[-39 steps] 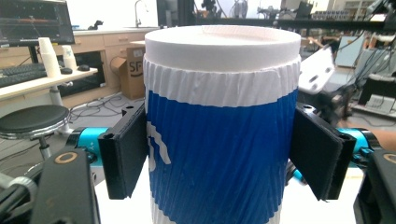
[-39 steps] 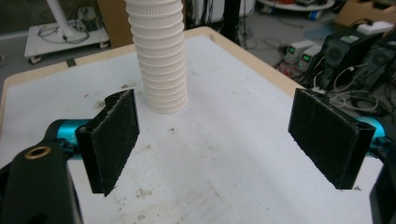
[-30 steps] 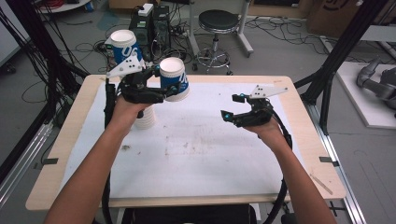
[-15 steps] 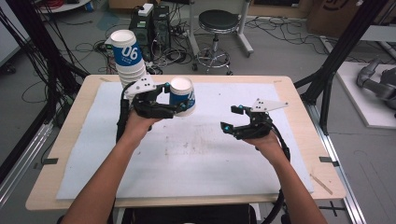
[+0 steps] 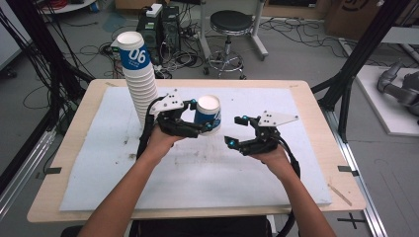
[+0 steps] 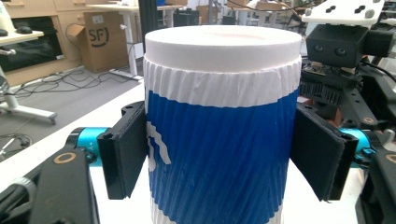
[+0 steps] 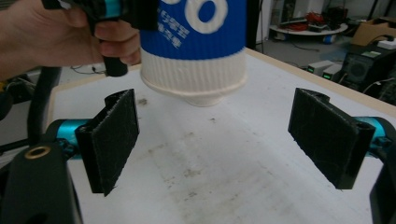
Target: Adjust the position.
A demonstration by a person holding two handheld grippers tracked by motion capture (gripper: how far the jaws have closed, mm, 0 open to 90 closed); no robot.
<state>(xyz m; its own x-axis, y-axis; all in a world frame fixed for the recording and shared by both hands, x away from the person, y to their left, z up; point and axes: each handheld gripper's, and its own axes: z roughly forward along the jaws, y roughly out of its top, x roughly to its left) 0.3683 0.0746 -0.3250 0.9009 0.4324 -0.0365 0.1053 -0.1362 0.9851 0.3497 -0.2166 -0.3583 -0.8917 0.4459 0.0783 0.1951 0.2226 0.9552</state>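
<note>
Moved toward table centre since earlier: cup [image 5: 207,114], pinched mid-wall by left gripper [image 5: 200,124]; right gripper [image 5: 236,132] spread just beside. Judged light, easily crushed, ribbed for grip; best held gently at mid-height.

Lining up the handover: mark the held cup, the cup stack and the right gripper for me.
held cup [image 6: 219,135], left gripper view, on its blue ribbed sleeve.
cup stack [image 5: 141,86], high view, on the stacked white rims.
right gripper [image 7: 215,140], right gripper view, midway between its open jaws.
</note>
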